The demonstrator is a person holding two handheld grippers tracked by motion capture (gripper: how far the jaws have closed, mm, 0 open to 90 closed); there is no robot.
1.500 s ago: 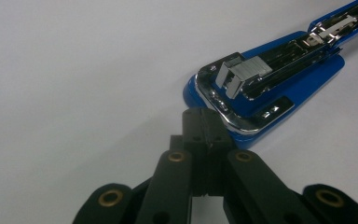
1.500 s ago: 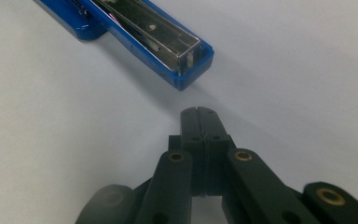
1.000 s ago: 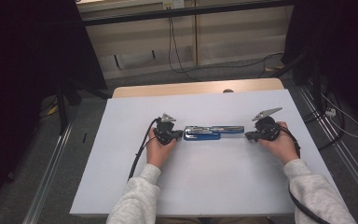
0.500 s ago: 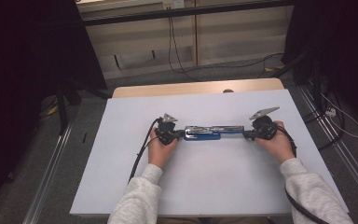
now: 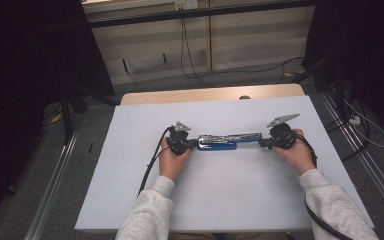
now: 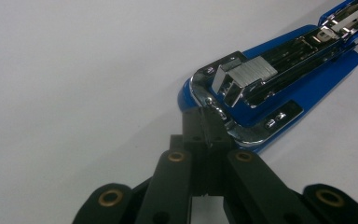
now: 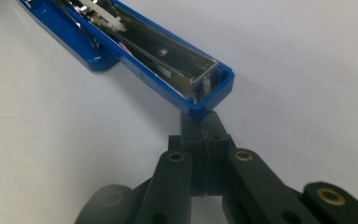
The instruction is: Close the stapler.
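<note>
Stapler (image 5: 225, 141): swung fully open, flat on the tabletop (image 5: 230, 200) — staple channel exposed.
Left gripper (image 6: 204, 125): closed, tips at the chrome hinge end.
Right gripper (image 7: 204, 125): closed, tips against the blue nose.
Left to do: likely reloading or folding shut — neither begun.

White-topped table (image 5: 130, 200), wooden edge at far side; grey floor (image 5: 35, 190); pale wall panels (image 5: 145, 45); hanging cables (image 5: 185, 45); dim room.

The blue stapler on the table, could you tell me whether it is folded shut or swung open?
Swung open. The stapler lies stretched flat on the table, its blue top cover turned away from the base, with the metal staple channel exposed.
</note>
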